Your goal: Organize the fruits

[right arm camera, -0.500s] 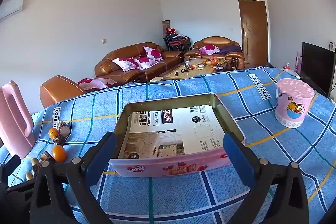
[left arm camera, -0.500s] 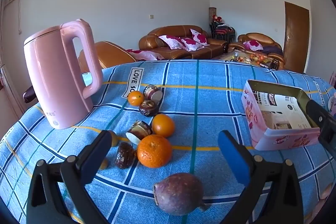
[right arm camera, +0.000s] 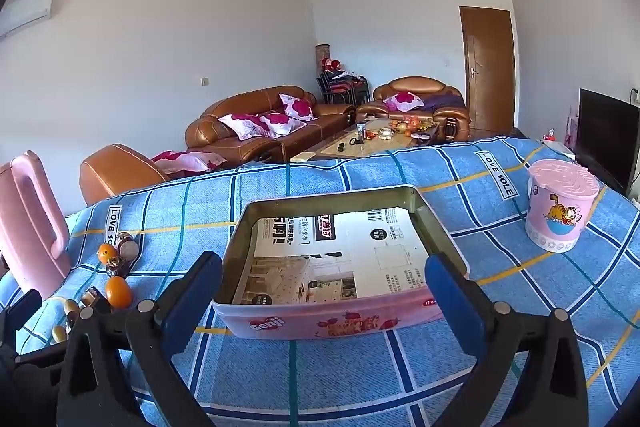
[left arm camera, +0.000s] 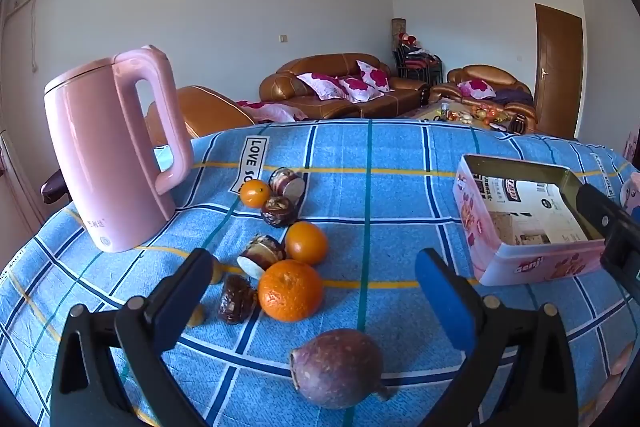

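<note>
In the left wrist view a purple passion fruit (left arm camera: pixel 338 367) lies nearest, between and just ahead of my open left gripper (left arm camera: pixel 312 291). Behind it sit a large orange (left arm camera: pixel 290 290), a smaller orange (left arm camera: pixel 306 242), a small orange (left arm camera: pixel 254 193), cut passion fruit halves (left arm camera: pixel 262 254) and dark dried dates (left arm camera: pixel 236 303). The pink tin box (left arm camera: pixel 532 227) stands to the right, lined with printed paper, no fruit in it. In the right wrist view my open, empty right gripper (right arm camera: pixel 324 287) straddles the tin's near wall (right arm camera: pixel 332 321). The fruit cluster (right arm camera: pixel 117 291) shows at far left.
A tall pink kettle (left arm camera: pixel 108 151) stands left of the fruit. A pink lidded cup (right arm camera: pixel 560 207) stands at the right on the blue checked tablecloth (right arm camera: pixel 520 307). Sofas, a coffee table and a door lie beyond the table's far edge.
Both views have shifted very slightly; the fruit and tin sit where they were. Both grippers remain open and empty.
</note>
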